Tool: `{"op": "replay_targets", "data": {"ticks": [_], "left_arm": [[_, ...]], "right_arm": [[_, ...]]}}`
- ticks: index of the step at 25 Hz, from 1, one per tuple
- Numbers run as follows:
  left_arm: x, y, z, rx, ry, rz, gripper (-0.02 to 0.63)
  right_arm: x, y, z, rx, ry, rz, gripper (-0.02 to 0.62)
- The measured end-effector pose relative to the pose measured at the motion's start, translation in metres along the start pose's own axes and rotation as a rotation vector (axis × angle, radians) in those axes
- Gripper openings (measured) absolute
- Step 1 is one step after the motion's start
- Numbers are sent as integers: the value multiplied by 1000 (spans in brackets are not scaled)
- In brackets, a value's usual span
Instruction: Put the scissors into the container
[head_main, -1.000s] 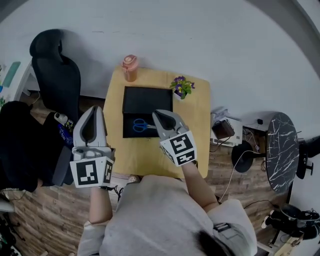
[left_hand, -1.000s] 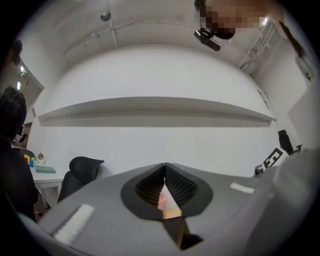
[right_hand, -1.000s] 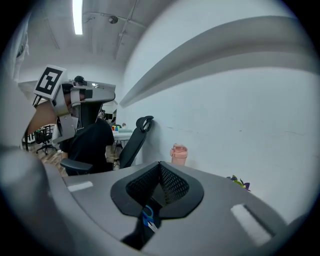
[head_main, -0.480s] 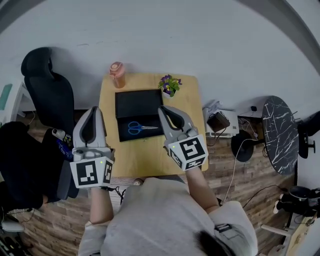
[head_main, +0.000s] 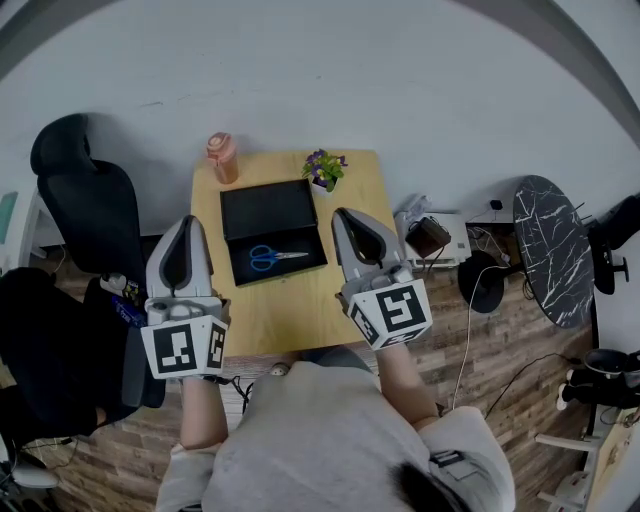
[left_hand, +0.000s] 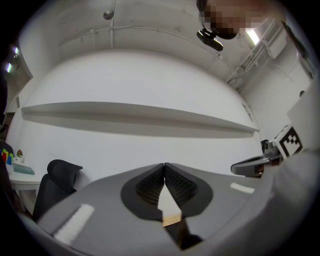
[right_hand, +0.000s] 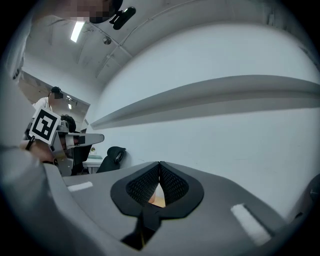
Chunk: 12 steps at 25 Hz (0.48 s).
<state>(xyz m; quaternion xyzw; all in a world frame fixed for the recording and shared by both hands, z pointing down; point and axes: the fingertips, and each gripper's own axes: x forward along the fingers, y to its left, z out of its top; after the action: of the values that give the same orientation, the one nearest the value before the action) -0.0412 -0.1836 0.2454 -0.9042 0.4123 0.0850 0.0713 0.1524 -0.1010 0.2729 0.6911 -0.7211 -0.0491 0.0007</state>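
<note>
From the head view, a wooden table (head_main: 300, 310) stands at twelve o'clock from the person, with a black container (head_main: 265, 208) open on it. The blue-handled scissors (head_main: 272, 258) lie inside the container, in its six o'clock half, blades pointing to three o'clock. A pinkish bottle (head_main: 222, 157) stands at the table's eleven o'clock corner, and a small potted plant with purple flowers (head_main: 324, 168) sits just beside the container at one o'clock. The left gripper (head_main: 185, 222) hangs off the table's nine o'clock edge, and the right gripper (head_main: 350, 215) hovers at the container's three o'clock side. A black office chair (head_main: 75, 190) is at nine o'clock

In the left gripper view the claw is narrow, its ribbed pads (left_hand: 150, 182) meeting at the tips with nothing between them; the right gripper shows at three o'clock

In the right gripper view the claw is likewise pinched narrow and empty, and the left gripper shows at nine o'clock
</note>
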Motion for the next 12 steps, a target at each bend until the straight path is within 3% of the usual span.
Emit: {"op": "replay_targets", "data": {"ticks": [12], "left_arm": [[-18, -5, 12, -3, -20, -36, 60]], "right_arm": [[-32, 2, 20, -3, -58, -84, 5]]}}
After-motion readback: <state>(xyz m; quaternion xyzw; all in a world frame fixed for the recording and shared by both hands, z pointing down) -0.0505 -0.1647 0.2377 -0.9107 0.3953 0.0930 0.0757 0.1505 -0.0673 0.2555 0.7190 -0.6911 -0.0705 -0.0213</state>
